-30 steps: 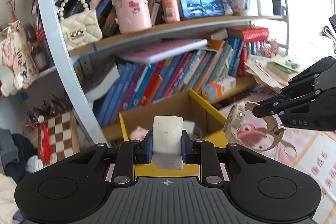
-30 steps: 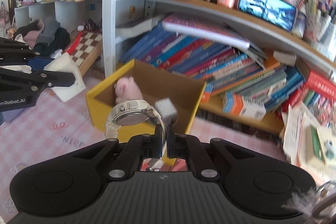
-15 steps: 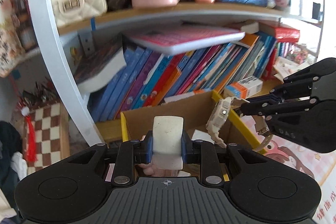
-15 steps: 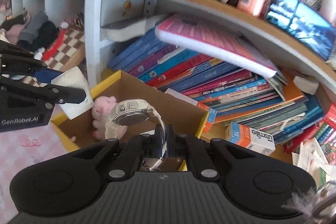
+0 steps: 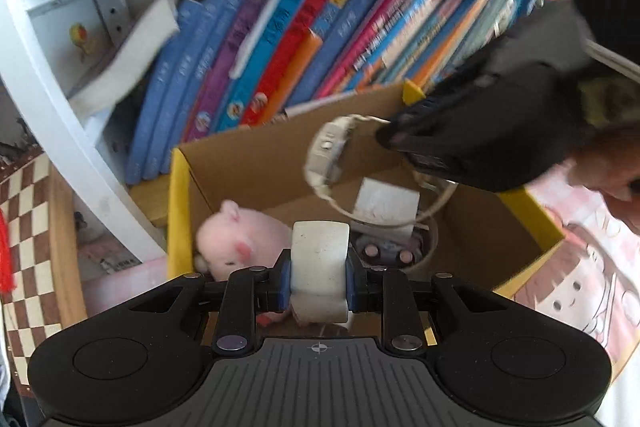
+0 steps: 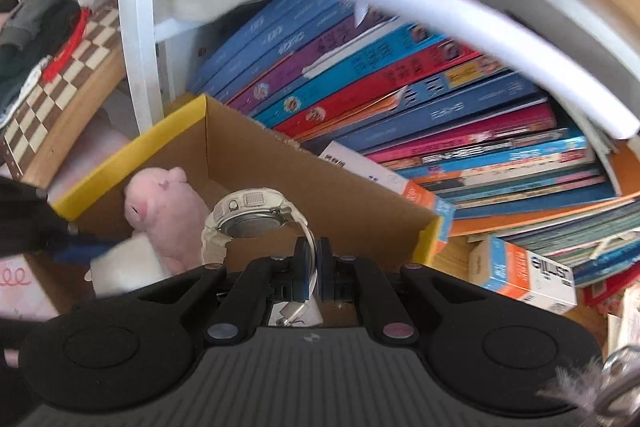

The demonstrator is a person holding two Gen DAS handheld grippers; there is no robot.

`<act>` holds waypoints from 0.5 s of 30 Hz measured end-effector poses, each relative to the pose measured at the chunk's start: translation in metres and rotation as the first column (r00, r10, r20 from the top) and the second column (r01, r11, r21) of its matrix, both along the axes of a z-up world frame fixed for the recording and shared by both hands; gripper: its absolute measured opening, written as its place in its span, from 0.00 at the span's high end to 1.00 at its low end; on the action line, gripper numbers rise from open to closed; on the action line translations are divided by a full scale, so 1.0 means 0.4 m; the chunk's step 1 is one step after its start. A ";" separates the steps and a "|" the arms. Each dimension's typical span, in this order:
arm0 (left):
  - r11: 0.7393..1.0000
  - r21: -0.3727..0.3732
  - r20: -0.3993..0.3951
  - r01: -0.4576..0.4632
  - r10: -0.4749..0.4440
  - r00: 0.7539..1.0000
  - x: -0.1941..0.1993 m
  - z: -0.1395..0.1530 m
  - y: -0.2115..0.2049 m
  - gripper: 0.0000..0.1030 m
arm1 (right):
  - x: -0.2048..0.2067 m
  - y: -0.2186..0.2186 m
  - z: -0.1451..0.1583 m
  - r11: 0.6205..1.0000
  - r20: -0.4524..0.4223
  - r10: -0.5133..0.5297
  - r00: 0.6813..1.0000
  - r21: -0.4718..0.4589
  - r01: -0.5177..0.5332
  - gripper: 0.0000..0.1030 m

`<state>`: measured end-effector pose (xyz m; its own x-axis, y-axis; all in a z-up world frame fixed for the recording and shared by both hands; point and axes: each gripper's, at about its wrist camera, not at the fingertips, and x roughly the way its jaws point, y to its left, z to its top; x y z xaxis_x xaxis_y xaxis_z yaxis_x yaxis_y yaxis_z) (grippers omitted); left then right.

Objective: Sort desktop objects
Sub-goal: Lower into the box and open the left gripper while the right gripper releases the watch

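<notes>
Far to my left a brown-and-cream chessboard (image 5: 28,227) leans beside the white upright (image 5: 60,115) of the bookshelf, a red tassel (image 5: 5,259) hanging at its edge. Next comes the row of slanted books (image 5: 280,39), blue, purple and red spines tipped against each other on the lower shelf.

In front of them sits the cardboard box (image 5: 178,211), yellow along its rim and open at the top. A pink plush pig (image 5: 240,239) lies in its left end (snout turned towards the left wall).

My left gripper (image 5: 319,277) is clamped on a white eraser-like block (image 5: 319,255), blue pads pressed against both its sides; it hangs over the near edge of the box, just right of the pig. Behind the block, on the box floor, I make out a white square of paper (image 5: 386,201) and a small grey item too blurred to name.

My right gripper (image 6: 313,267) is pinched almost shut on the strap of a white digital watch (image 6: 250,219), which hangs above the box interior, its face tilted upward in the right wrist view. From my left camera the same watch shows against the back wall of the box, dangling from the dark fingers.

Right of the box, an orange-and-white carton (image 6: 524,271) lies on the shelf under the books, and a pink cartoon-printed cloth (image 5: 580,267) covers the desk.
</notes>
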<state>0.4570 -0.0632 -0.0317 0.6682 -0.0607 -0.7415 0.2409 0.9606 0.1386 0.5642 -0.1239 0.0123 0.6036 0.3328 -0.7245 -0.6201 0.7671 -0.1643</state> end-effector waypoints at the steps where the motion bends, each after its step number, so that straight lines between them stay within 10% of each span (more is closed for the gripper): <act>1: 1.000 0.012 -0.007 0.008 -0.008 1.000 0.000 -0.010 -0.005 0.77 | 0.007 0.009 -0.010 1.000 -0.006 0.008 1.000 -0.008 -0.008 0.96; 15: 0.991 -0.127 -0.098 -0.032 0.020 0.995 0.012 -0.046 0.024 0.76 | 0.066 0.095 -0.100 0.996 -0.057 0.044 0.997 -0.074 -0.048 0.93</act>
<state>0.4618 -0.0537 -0.0499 0.5967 -0.1431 -0.7896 0.2222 0.9750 -0.0089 0.5908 -0.0858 -0.0275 0.5475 0.3030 -0.7800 -0.6644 0.7241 -0.1851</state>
